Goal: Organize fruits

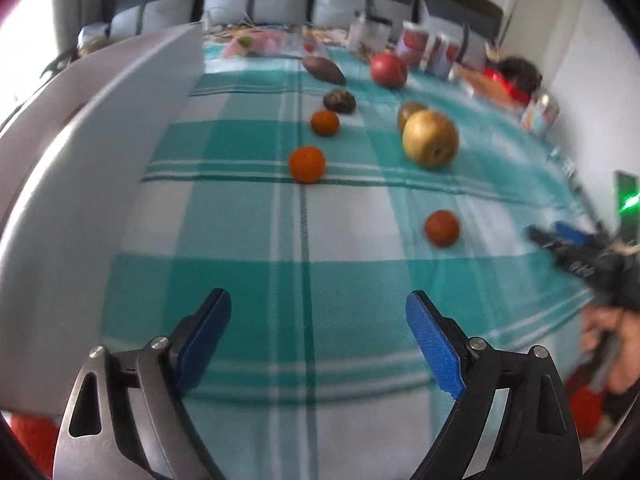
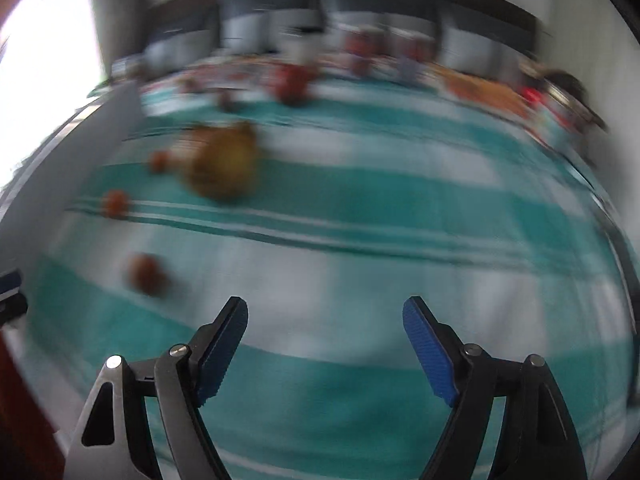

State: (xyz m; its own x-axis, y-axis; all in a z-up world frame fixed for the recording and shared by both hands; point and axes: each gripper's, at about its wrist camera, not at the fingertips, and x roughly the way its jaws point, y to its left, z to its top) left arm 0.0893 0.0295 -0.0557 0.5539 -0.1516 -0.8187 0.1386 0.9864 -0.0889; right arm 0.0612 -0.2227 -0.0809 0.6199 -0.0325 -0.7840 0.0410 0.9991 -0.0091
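The left gripper [image 1: 318, 320] is hanging over the checked cloth [image 1: 248, 280] with its blue pads [image 1: 434, 346] spread wide and nothing between them. Straight ahead of the fingers an orange [image 1: 307, 164] is lying on the cloth, and beyond it a second orange [image 1: 325, 122], a dark round fruit [image 1: 339, 101] and a long brown one [image 1: 323, 69] are trailing away in a row. Ahead and to the right of the fingers a small red fruit [image 1: 442, 228] is sitting alone; farther on, a yellow apple [image 1: 430, 138] is touching a smaller fruit behind it, with a red apple [image 1: 388, 69] beyond. A white box [image 1: 100, 140] is standing to the left of the fingers.

The right gripper [image 2: 324, 322] is likewise gaping wide and empty over the cloth [image 2: 360, 208]. Its view is blurring heavily: ahead and left of its fingers the red fruit [image 2: 145, 274] is lying nearest, the yellow apple [image 2: 226, 162] farther on. In the left view this gripper [image 1: 560, 240] is showing at the far right edge.
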